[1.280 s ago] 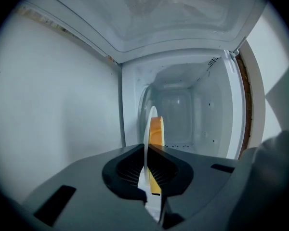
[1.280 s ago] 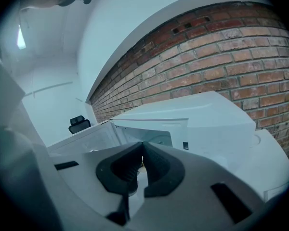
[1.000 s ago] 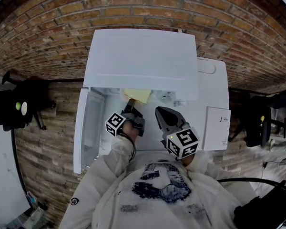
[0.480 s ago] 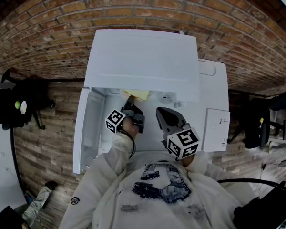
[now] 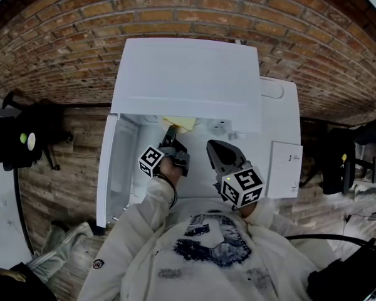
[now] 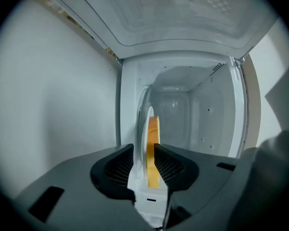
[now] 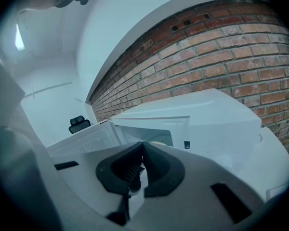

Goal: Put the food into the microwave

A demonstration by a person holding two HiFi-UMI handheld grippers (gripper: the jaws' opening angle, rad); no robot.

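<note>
A white microwave (image 5: 188,80) stands with its door (image 5: 116,168) swung open to the left. My left gripper (image 5: 170,135) reaches into the opening. A white plate (image 6: 140,150) with yellow food (image 6: 153,138) sits edge-on between its jaws, in front of the bare white cavity (image 6: 183,114). The jaws are opening around the plate's rim. In the head view the yellow food (image 5: 178,123) shows just under the microwave's top. My right gripper (image 5: 214,148) hovers in front of the microwave's right half, shut and empty. From the right gripper (image 7: 143,148), the microwave (image 7: 216,114) lies ahead.
The microwave sits on a white cabinet (image 5: 282,99) against a brick wall (image 5: 188,5). A white card (image 5: 285,168) lies at the cabinet's right. A black chair (image 5: 19,143) stands at the left. Another person's legs (image 5: 56,265) show at the lower left.
Both grippers have stayed about where they were at the microwave's opening. Another person has come into view at the lower left.
</note>
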